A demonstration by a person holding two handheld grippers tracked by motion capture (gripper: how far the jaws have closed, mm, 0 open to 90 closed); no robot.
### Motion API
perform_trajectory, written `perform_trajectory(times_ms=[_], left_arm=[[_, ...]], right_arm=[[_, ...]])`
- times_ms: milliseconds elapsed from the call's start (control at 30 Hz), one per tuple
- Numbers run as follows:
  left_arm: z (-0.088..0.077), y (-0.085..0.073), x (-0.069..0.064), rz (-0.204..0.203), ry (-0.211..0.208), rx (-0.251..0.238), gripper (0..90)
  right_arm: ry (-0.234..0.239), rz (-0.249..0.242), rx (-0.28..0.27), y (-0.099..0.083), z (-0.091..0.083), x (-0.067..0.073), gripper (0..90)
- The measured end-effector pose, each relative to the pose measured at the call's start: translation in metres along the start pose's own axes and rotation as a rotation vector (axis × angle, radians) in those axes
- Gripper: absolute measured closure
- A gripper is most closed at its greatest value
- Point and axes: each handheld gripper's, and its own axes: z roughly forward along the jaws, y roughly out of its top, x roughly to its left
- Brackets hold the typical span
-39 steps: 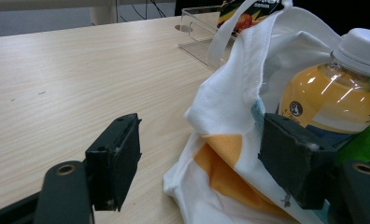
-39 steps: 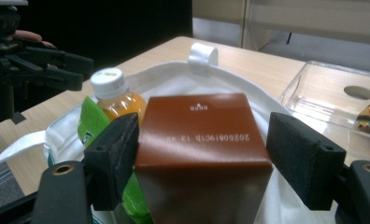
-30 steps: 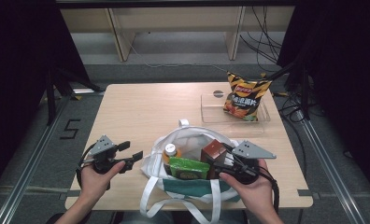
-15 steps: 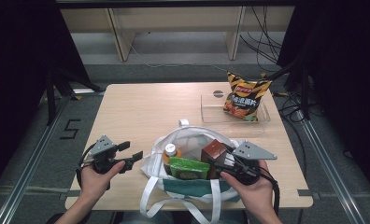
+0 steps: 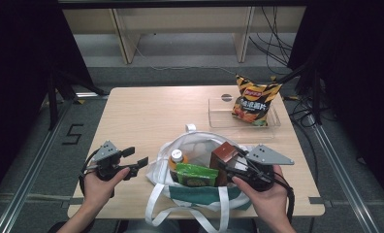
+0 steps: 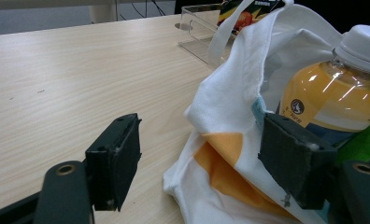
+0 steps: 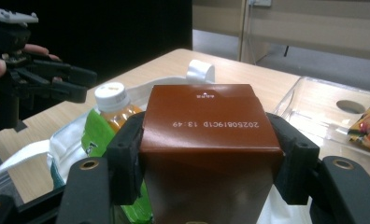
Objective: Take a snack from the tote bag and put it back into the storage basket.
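The brown carton (image 7: 206, 140) stands upright in the white tote bag (image 5: 200, 145), its long axis running straight up out of the bag's mouth, at the right side of the bag and at about five o'clock on the table (image 5: 146, 116) in the high view. The right gripper (image 7: 206, 154) comes at it level from the four o'clock side; in the right gripper view a black pad sits flat against each side of the carton just under its folded top, so the jaws have been closing and now pinch it. The right hand is plainly the nearer one, so any lift looks like a straight pull upward along the carton's axis.

The left gripper (image 6: 202, 163) rests at about eight o'clock, its jaws spread wide with the bag's white cloth edge lying loose between them, the pads not pressing on it (ready, perhaps, to steady the bag).

Writing: the carton's top reads "20250819C1D 13:49", upside down to the camera. The orange drink bottle (image 6: 332, 93) bears a small round dark emblem, too small to read. The green packet (image 5: 196, 174) and the chip bag (image 5: 253, 99), standing in the clear tray (image 5: 219, 116) at two o'clock, carry print I cannot make out
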Motion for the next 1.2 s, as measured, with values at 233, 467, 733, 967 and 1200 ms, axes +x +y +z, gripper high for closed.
perform_trajectory(times_ms=[233,467,733,967,1200], left_arm=[[0.0,0.0,0.0,0.0,0.0,-0.002,28.6],[0.0,0.0,0.0,-0.016,0.004,-0.002,28.6],[-0.001,0.0,-0.001,-0.008,0.008,0.0,28.6],[0.0,0.0,0.0,-0.004,0.002,-0.004,28.6],[0.0,0.0,0.0,-0.002,0.007,0.002,28.6]], right_arm=[[-0.002,-0.007,-0.022,0.01,-0.009,-0.001,39.0],[0.003,0.001,-0.045,0.017,-0.013,-0.002,39.1],[-0.004,0.029,-0.062,0.027,-0.021,-0.002,39.1],[-0.003,0.026,-0.082,0.039,-0.03,-0.005,39.1],[-0.012,0.038,-0.103,0.05,-0.039,-0.008,39.2]])
